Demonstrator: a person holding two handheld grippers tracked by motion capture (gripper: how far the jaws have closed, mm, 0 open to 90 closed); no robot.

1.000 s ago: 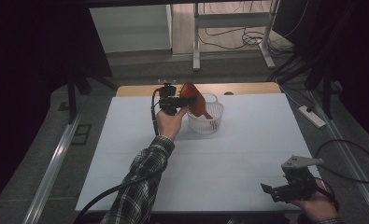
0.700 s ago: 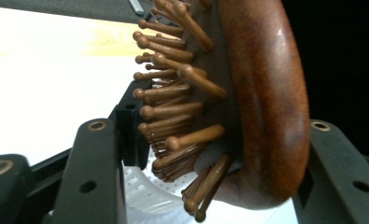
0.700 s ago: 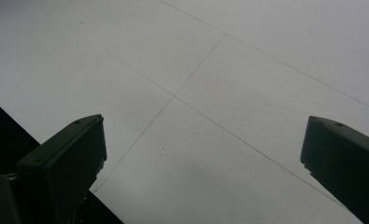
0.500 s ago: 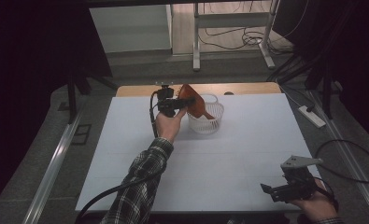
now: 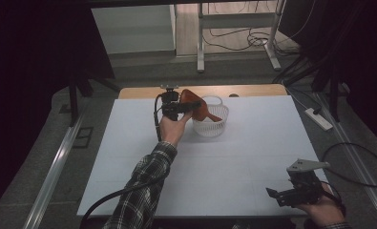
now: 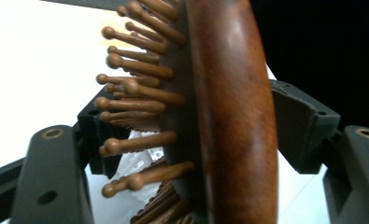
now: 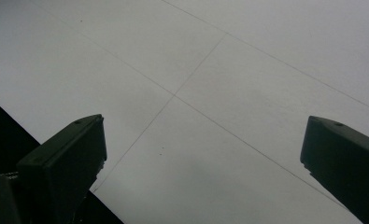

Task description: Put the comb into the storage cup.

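While the right gripper (image 5: 282,195) rests low at the near right corner of the white table (image 5: 253,157), held in a hand just above the surface, its two black jaws stand wide apart with nothing between them; the right gripper view looks down past them onto bare white tabletop crossed by thin seam lines. Farther up the table, a plaid sleeve (image 5: 145,191) reaches in from the near edge toward the far middle, and the hand at its end carries the left gripper (image 5: 186,108), with a black cable trailing back along the forearm. That gripper's jaws have just been opening, and a wooden hairbrush (image 6: 219,112) sits between them. In the left gripper view the brush's smooth brown back faces the right-hand jaw and its round-tipped wooden pins point toward the left-hand jaw; both pads appear to stand a little clear of it, though how fully the brush is free is hard to tell. From the high view the brush leans with its lower end inside a small white basket (image 5: 214,128), its upper end up by the gripper. The basket stands on the table just beside the left gripper, near the far edge, where a strip of wooden board (image 5: 253,90) shows beyond the white surface.
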